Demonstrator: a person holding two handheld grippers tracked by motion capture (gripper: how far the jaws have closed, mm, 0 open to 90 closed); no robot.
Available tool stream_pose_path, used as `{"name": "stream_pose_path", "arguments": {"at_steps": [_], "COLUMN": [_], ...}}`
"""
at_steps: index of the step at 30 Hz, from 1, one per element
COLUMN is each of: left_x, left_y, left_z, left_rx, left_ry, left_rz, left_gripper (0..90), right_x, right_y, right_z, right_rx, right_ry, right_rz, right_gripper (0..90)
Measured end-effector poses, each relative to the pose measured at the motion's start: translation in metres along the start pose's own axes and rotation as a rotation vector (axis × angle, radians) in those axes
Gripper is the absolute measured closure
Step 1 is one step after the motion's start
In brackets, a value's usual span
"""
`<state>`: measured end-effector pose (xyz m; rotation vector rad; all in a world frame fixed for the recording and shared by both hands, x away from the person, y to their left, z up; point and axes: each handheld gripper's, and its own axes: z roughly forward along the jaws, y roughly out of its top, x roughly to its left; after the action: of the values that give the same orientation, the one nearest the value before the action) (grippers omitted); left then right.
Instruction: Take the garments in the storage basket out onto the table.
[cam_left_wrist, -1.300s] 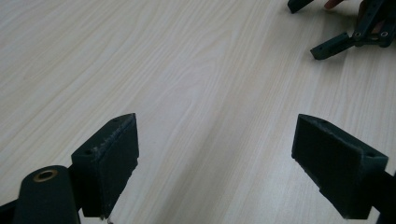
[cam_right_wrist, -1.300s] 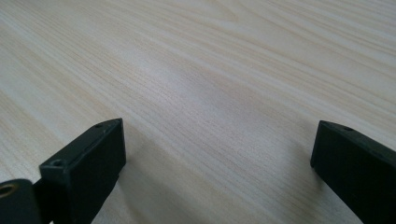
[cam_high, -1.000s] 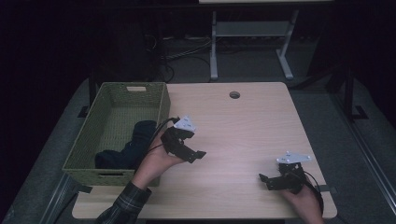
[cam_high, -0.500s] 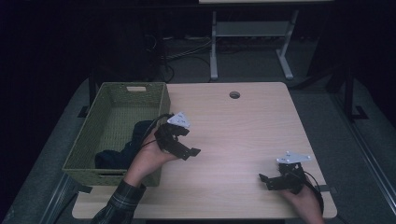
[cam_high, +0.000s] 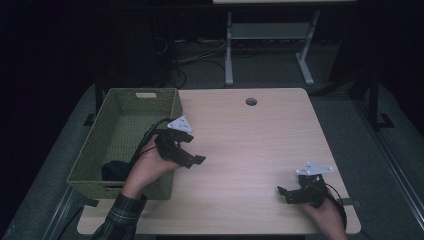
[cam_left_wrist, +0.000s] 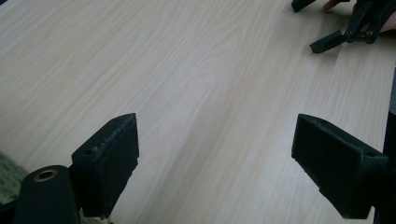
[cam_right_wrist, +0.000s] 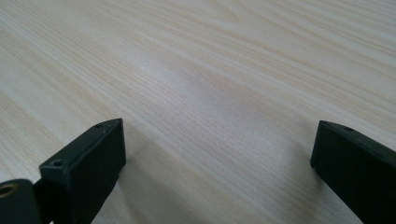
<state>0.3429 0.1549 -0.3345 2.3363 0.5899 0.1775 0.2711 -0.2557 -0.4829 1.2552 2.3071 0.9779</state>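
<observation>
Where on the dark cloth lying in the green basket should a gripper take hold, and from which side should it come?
Judging from the high view, grip the dark cloth on its bunched top, coming straight down: the basket walls block any sideways approach. The open left gripper is nearest, just beside the basket's right wall.

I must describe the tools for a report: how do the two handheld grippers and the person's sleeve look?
The left gripper and the right gripper are black, each topped by a grey three-cornered plate. Their fingers are flat, blocky black pads with small screw holes. A black cable trails from each gripper. On the left forearm the person wears a dark plaid sleeve.
</observation>
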Motion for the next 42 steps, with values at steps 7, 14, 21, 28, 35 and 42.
{"name": "stream_pose_path", "arguments": {"at_steps": [7,14,21,28,35,42], "left_x": [0.006,0.012,0.018,0.023,0.028,0.033], "left_y": [-0.004,-0.01,-0.015,-0.021,-0.028,-0.035], "left_z": [-0.009,-0.017,-0.025,-0.031,-0.041,-0.049], "left_rx": [-0.001,-0.004,0.0,0.018,0.022,0.021], "left_ry": [0.016,0.027,0.039,0.068,0.081,0.102], "left_rz": [-0.015,-0.037,-0.054,-0.065,-0.086,-0.105], "left_gripper": [14.6,14.6,14.6,14.6,14.6,14.6], "right_x": [0.0,0.0,0.0,0.0,0.0,0.0], "right_y": [0.0,0.0,0.0,0.0,0.0,0.0], "right_z": [0.0,0.0,0.0,0.0,0.0,0.0], "right_rx": [0.0,0.001,0.001,0.001,0.002,0.002], "right_ry": [0.001,0.001,0.001,-0.001,-0.001,-0.001], "right_rz": [0.0,0.0,0.0,0.0,0.0,-0.001], "right_gripper": [3.0,3.0,3.0,3.0,3.0,3.0]}}
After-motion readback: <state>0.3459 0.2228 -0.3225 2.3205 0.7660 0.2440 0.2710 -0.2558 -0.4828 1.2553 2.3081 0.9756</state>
